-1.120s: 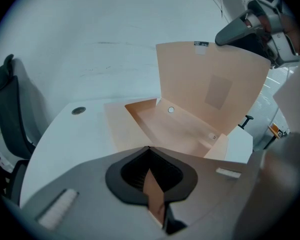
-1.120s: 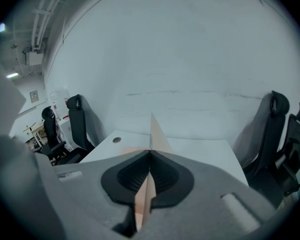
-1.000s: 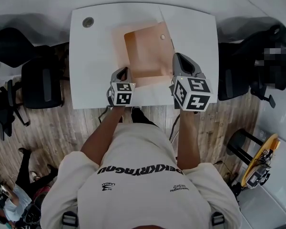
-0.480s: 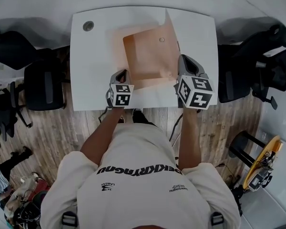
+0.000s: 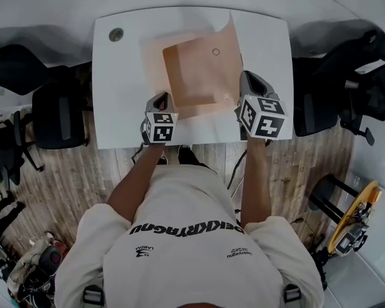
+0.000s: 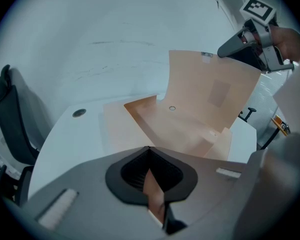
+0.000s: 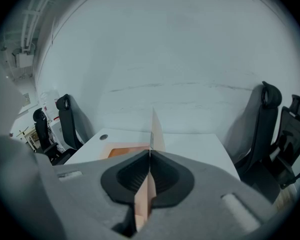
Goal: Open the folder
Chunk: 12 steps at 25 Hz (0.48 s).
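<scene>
Over the last second my right tongs (image 5: 245,77), clamped on the cover (image 6: 215,89), have swung it up nearly upright, while my left tongs (image 5: 163,97) grip the near edge of the folder (image 5: 189,76) on the bench (image 5: 122,95), so it looks about half open.

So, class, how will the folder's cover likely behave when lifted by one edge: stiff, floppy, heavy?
Probably floppy but springy: the cover bows in a curve where the right gripper lifts one edge. Likely light: a pinch on its thin edge carries it. Possibly slippery: the folder looks smooth on a smooth table, and the left gripper pins its near edge.
</scene>
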Available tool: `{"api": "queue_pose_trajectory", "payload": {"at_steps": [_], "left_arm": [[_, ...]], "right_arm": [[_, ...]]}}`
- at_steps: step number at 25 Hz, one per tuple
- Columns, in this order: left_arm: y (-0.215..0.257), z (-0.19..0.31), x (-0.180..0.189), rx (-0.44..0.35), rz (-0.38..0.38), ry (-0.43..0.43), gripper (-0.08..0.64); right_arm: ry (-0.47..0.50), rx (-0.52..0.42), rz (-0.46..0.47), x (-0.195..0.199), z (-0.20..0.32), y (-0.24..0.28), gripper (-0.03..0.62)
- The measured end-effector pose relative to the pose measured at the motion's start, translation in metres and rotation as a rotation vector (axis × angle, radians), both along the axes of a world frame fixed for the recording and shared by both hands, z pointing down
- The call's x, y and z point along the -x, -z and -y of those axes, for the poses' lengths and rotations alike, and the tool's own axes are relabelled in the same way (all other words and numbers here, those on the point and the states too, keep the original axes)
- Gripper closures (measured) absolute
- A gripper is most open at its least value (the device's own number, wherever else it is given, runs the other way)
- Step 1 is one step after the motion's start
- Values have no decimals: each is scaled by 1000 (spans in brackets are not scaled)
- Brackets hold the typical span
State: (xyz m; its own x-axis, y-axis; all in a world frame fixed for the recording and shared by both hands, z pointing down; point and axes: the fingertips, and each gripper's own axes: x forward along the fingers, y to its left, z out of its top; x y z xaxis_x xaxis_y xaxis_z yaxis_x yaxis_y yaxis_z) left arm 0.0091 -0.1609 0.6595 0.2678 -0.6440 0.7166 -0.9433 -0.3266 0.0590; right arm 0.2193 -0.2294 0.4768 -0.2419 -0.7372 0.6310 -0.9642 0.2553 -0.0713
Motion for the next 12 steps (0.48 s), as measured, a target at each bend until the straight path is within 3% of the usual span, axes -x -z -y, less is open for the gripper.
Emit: {"api": "queue_pose_trajectory", "payload": {"at_steps": [12], "left_arm": [[-3, -1, 3, 2, 15, -3, 568]], "right_arm": [[-25, 11, -17, -18, 6, -11, 580]]}}
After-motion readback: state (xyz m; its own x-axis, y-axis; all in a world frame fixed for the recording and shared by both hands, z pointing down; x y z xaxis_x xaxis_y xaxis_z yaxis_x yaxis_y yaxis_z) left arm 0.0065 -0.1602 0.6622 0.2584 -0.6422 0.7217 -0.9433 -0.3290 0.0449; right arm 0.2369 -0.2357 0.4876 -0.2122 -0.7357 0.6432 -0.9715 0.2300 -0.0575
